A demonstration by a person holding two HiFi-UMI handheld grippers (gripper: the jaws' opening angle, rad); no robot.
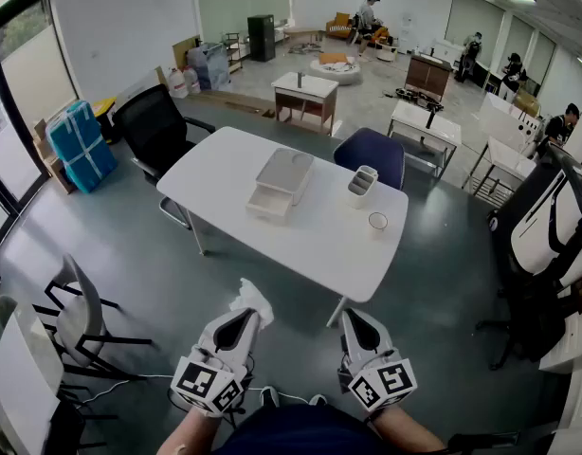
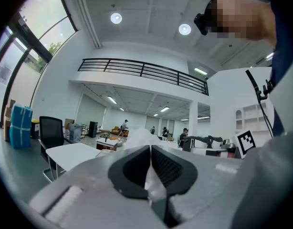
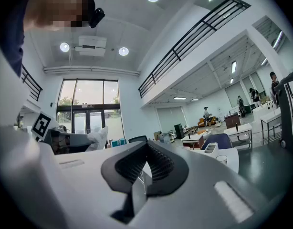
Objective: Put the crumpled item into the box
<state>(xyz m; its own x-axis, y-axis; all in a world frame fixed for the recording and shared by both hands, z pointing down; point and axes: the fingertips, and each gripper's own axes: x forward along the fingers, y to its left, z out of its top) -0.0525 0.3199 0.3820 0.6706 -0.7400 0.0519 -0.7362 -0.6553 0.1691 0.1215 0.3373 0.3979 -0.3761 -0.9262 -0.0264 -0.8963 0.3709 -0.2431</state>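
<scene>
My left gripper is shut on a crumpled white paper, which sticks out past its tips. In the left gripper view the crumpled paper bulges above the closed pads. My right gripper is shut with nothing in it, its jaws meeting in the right gripper view. Both are held level, well short of the white table. On that table lies a grey-white box with a lid and an open drawer-like tray at its near end.
A white holder and a small cup stand on the table's right side. A black office chair and a blue chair flank the table. Grey chairs stand at the left. People work far back.
</scene>
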